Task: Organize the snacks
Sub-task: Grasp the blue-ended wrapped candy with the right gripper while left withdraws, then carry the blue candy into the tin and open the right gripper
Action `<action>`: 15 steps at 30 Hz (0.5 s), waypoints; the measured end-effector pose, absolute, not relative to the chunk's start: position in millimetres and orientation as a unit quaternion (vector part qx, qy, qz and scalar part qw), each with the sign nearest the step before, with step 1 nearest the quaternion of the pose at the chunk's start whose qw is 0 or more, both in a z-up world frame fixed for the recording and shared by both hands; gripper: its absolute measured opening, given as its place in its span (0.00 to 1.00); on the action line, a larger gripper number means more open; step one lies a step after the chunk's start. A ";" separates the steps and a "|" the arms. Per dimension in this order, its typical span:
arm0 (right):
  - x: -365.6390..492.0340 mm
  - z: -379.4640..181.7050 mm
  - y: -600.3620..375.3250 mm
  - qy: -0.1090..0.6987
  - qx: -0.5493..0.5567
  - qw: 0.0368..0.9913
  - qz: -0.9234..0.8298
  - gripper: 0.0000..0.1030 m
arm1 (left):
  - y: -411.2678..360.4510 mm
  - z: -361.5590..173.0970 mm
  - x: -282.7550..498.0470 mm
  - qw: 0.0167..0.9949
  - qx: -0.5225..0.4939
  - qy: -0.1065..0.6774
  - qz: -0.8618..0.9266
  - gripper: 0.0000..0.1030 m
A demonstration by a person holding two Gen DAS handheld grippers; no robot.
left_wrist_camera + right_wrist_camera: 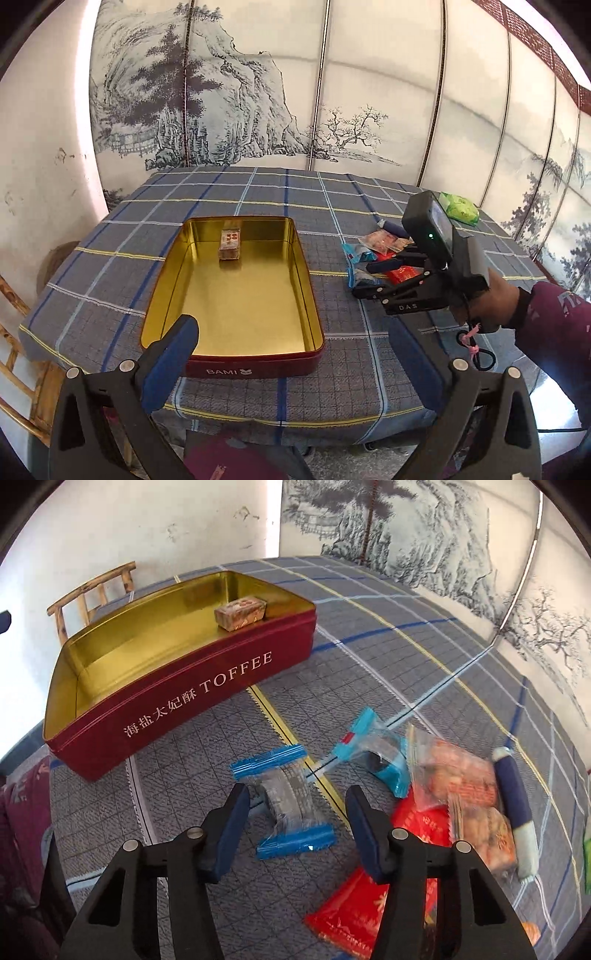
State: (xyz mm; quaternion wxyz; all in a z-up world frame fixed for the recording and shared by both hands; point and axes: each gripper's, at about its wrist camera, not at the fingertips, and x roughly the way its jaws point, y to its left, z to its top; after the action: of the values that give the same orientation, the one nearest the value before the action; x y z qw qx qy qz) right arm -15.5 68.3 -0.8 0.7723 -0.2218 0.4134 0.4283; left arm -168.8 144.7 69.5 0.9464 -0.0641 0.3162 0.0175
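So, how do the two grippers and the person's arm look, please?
Both the left gripper and the right gripper have black linkage arms with silver rivets and dark blue finger pads. The right one carries a dark camera box with a green light, white "DAS" lettering, and a pink cord. The sleeve is maroon.

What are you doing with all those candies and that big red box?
A person holding a gripper in each hand is sorting snacks into the red tin. One wrapped snack block already lies inside it. The right gripper is over the pile on the checked tablecloth, its jaws either side of a clear snack with blue ends but not yet pressing on it. The left gripper waits open and empty near the tin. Red and orange packets remain on the cloth.
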 end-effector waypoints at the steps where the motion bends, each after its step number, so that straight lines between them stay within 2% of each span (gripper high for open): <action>1: -12.8 -0.9 69.7 0.424 -0.213 0.766 0.434 0.38 | 146.2 68.9 -170.1 0.946 -0.068 0.315 0.023 0.99; 2: -14.0 0.2 71.0 0.426 -0.217 0.766 0.430 0.25 | 146.9 68.4 -171.8 0.946 -0.069 0.315 0.032 0.99; 3: -15.0 1.2 72.2 0.430 -0.219 0.764 0.427 0.24 | 147.9 68.2 -173.3 0.946 -0.070 0.315 0.039 0.99; 10: -30.2 36.4 75.8 0.411 -0.144 0.787 0.437 0.24 | 163.9 52.7 -164.8 0.920 -0.095 0.378 0.043 0.99; 15: -25.1 73.6 116.3 0.385 -0.100 0.792 0.463 0.24 | 172.7 51.9 -167.3 0.920 -0.095 0.375 0.065 0.99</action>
State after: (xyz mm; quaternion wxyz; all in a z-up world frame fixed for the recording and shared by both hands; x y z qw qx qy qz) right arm -25.1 116.3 73.6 0.7923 -0.1004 0.3846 0.4628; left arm -167.3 172.7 51.9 0.9197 -0.0950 0.3753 0.0650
